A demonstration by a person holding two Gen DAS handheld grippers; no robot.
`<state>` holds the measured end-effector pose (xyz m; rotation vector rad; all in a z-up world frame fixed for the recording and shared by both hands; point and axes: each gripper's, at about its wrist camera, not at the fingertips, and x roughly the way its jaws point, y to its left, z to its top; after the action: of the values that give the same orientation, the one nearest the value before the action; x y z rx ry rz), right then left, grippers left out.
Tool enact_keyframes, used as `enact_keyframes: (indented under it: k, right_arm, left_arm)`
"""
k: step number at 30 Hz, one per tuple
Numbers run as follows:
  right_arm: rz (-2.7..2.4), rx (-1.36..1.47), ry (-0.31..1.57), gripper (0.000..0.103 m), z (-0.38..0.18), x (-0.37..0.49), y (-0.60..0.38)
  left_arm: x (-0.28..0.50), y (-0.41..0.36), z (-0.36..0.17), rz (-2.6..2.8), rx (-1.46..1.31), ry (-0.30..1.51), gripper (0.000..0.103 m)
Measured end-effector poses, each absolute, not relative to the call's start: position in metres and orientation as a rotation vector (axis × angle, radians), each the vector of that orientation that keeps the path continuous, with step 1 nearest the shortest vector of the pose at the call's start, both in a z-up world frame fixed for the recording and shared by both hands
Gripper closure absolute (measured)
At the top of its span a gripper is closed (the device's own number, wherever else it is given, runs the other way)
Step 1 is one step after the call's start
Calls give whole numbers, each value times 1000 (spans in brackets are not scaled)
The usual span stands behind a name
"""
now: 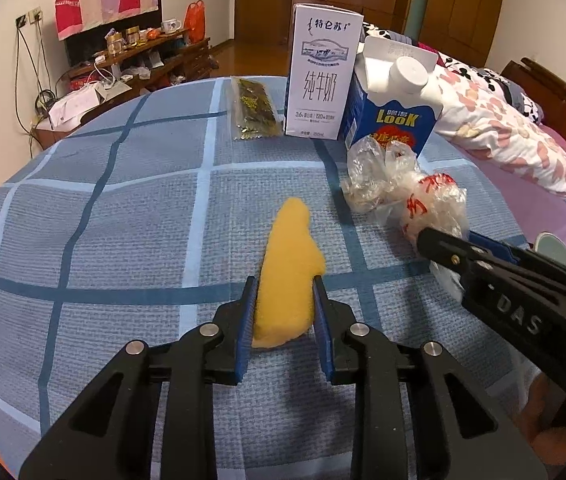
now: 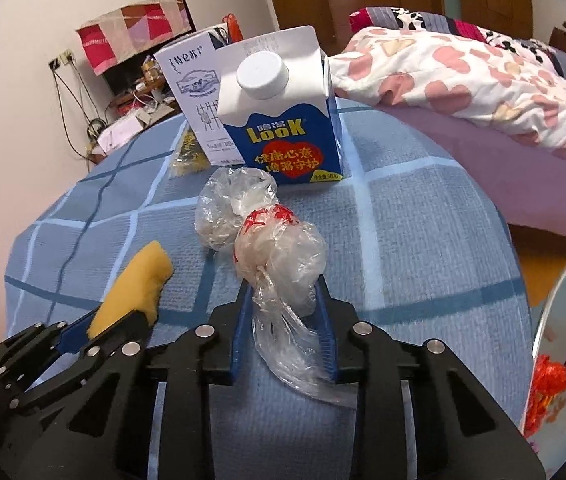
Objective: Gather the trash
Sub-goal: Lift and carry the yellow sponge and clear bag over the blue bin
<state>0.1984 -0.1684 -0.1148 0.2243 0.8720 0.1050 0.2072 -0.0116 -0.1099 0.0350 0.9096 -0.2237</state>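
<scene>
Left hand-held gripper [image 1: 283, 304]: my jaws are clamped on the near end of the yellow peel [image 1: 289, 276]; its long axis runs straight away from me, along my fingers.
Right hand-held gripper [image 2: 283, 304]: my pads pinch the twisted tail of the crumpled plastic bag [image 2: 275, 256], which bulges away from me across the desk [image 2: 423, 240]; no earlier view to say more.
Key relation: both pieces of trash sit directly ahead of their own gripper, side by side, peel to the left of the bag, so neither hand need cross the other.
Bin [image 2: 563, 340]: a pale rim just off the desk's right edge, nearest my right hand; I judge the bag goes there first.
Open room: bare checked cloth to the left and between us.
Farther: blue Look carton [image 2: 287, 120], white milk carton [image 1: 321, 72], and a flat foil packet [image 1: 251, 110] stand near the far edge, uncollected.
</scene>
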Motion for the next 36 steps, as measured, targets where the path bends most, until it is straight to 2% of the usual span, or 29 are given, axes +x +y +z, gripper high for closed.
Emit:
enact_keyframes:
  k: [20, 36]
  right_arm:
    - [67, 303, 761, 73, -85, 110, -191]
    - [-19, 351, 692, 73, -71, 47, -236]
  left_arm:
    - [148, -29, -77, -237, 74, 813, 78]
    - [103, -80, -52, -331, 127, 750, 78]
